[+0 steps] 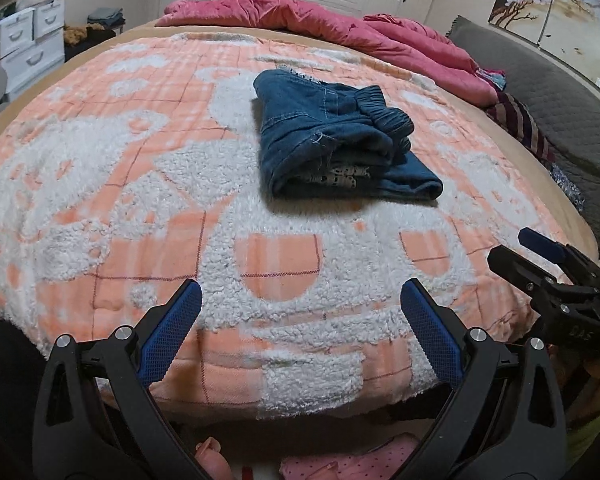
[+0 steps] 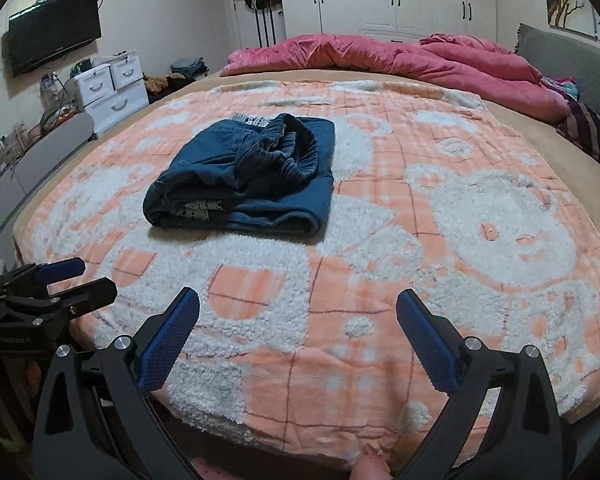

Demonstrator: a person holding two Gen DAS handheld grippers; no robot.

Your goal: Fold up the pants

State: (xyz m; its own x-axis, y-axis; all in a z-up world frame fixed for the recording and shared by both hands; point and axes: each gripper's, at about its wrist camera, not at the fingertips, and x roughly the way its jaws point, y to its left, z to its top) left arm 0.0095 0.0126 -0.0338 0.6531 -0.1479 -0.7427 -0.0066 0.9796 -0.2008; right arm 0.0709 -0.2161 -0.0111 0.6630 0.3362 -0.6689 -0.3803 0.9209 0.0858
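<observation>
The bed (image 1: 80,208) fills the room in front of me, spread with an orange-and-white fleecy blanket (image 2: 440,208), a pink quilt (image 2: 380,58) bunched up along the far side. Out in the middle of that blanket sit the pants (image 1: 332,140), blue denim, already doubled over into a chunky bundle with the elastic waistband lying on top and a patterned lining peeping from the near edge.

Both tools hang back at the near edge of the bed, well apart from the bundle. The left gripper (image 1: 300,308) has its jaws spread wide with nothing between them; the right gripper (image 2: 298,312) the same, wide and empty.

So the folding looks finished, or very nearly. From here I can't quite tell whether that top layer is square on the one below; it seems a bit lumpy on the waistband side. If anything is left, it calls for reaching back in and pressing or nudging that upper fold flat, gently, so the stack doesn't slide open.
</observation>
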